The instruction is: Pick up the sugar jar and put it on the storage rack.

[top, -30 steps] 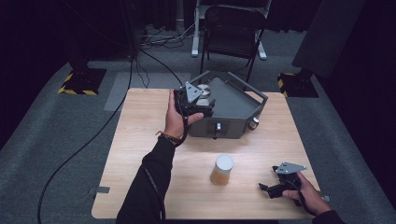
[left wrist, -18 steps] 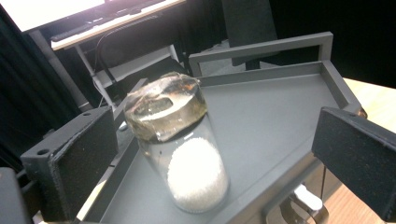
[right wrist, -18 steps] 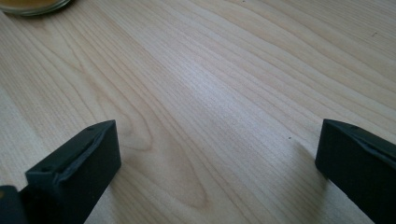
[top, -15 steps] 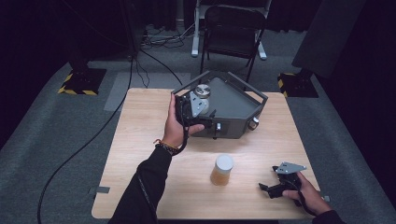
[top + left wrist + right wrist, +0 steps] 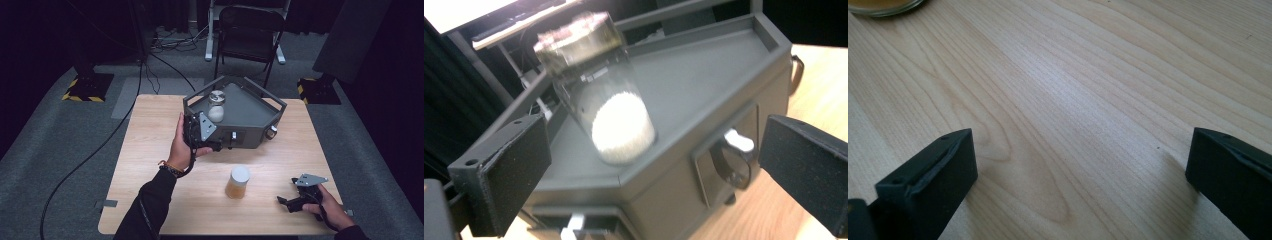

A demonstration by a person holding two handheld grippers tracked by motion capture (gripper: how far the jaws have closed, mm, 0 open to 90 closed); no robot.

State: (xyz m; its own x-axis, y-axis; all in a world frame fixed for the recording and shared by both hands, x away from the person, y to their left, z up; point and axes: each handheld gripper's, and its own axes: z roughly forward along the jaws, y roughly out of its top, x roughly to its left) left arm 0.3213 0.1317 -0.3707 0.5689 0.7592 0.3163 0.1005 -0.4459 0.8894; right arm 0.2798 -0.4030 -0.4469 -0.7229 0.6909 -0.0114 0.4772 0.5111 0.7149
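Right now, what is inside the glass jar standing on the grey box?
The glass jar holds white grains heaped in its lower part; the rest looks empty. Its lid is on. The grey box beneath has closed drawers, contents hidden.

Dark grey box carries a clear jar with white granules and a dark lid, an amber jar with white lid stands on the pale wood-grain table, both grippers' jaws black, floor bases striped yellow-black.

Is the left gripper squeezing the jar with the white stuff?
No, the left gripper is open, and the jar stands free on the grey box.
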